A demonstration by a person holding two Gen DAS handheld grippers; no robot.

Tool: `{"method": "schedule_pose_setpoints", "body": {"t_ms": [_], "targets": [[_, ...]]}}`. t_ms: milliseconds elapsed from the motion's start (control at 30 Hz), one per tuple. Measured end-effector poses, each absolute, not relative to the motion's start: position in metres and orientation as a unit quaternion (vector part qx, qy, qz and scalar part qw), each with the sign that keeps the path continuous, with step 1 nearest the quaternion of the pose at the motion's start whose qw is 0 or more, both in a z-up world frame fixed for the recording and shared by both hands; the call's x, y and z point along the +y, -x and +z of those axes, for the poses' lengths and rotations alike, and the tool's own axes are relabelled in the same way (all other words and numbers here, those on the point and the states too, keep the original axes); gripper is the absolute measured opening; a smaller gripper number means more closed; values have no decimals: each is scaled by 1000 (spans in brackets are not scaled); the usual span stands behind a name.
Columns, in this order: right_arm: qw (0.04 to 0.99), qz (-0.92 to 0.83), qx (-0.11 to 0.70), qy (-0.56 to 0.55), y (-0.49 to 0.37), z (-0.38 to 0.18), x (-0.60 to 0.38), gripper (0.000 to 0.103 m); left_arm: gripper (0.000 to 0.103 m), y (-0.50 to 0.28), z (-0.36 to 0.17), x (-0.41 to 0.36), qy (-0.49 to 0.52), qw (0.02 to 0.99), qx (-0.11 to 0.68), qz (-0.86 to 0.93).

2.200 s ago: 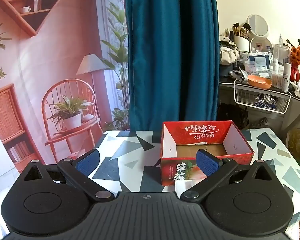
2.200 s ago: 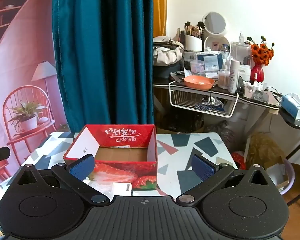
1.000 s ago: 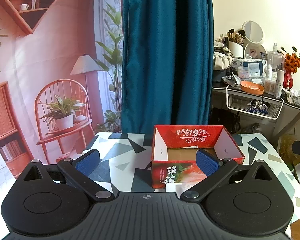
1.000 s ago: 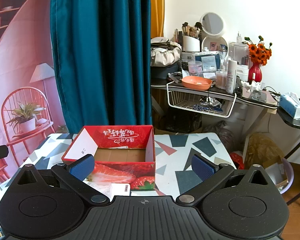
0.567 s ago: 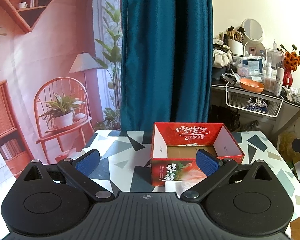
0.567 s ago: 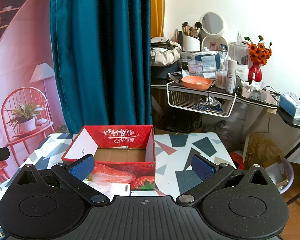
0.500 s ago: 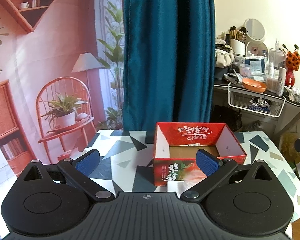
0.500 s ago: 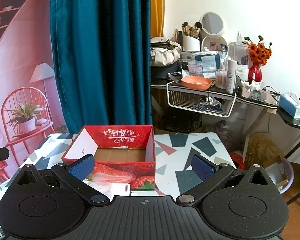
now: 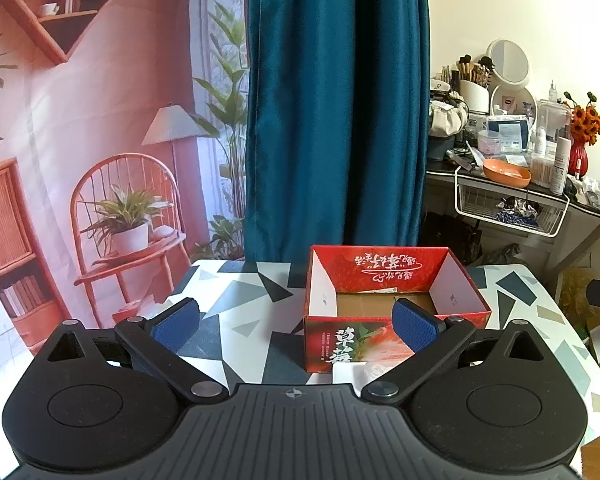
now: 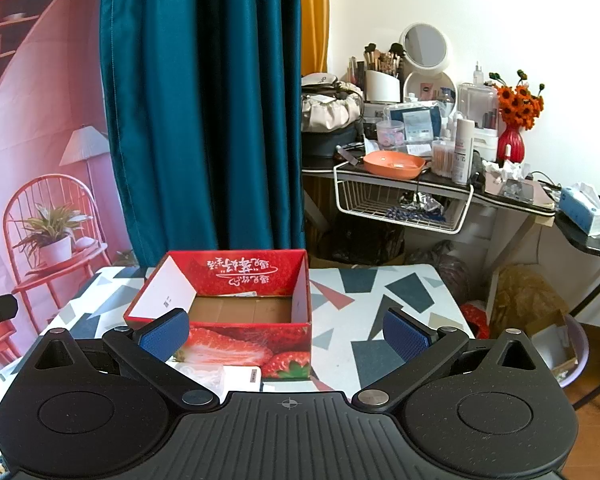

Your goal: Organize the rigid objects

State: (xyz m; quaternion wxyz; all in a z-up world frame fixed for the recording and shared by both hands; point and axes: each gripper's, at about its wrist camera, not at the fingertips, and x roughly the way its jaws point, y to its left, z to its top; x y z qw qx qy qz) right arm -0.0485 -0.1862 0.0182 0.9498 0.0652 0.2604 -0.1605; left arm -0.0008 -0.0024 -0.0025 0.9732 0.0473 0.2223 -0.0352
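left tool (image 9: 296, 322) spread, right tool (image 10: 284, 333) spread

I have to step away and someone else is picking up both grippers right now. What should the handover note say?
Left gripper: open, holding nothing, above the table's near side.
Right gripper: open, holding nothing.
Red strawberry box stands on the patterned table, top open; only its bare cardboard floor and a slip of paper at the back show inside.
A white packet lies on the table against the box's near side.
Done: nothing packed yet.
Left: probably pick up the packet and any other items, and put them in the box.
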Motion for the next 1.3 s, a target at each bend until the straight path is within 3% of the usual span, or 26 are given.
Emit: {"method": "schedule_pose_setpoints", "body": {"t_ms": [433,767,1167,1267,1300], "targets": [[960,-131,234,-80,43,4,-186,103,103,-22,-11,17,7,970,239,-35],[968,-117,184,-126,18,-50,-216,103,103,-70,-60,24,20,951,306,-24],[961,-70,260,-66,-50,-145,-208,103,102,-123,-136,19,24,923,378,-59],[960,-48,272,-51,-65,-172,-204,103,98,-135,-153,19,22,920,389,-49],[958,-35,278,-55,-70,-179,-204,102,90,-136,-158,18,17,923,383,-41]]}}
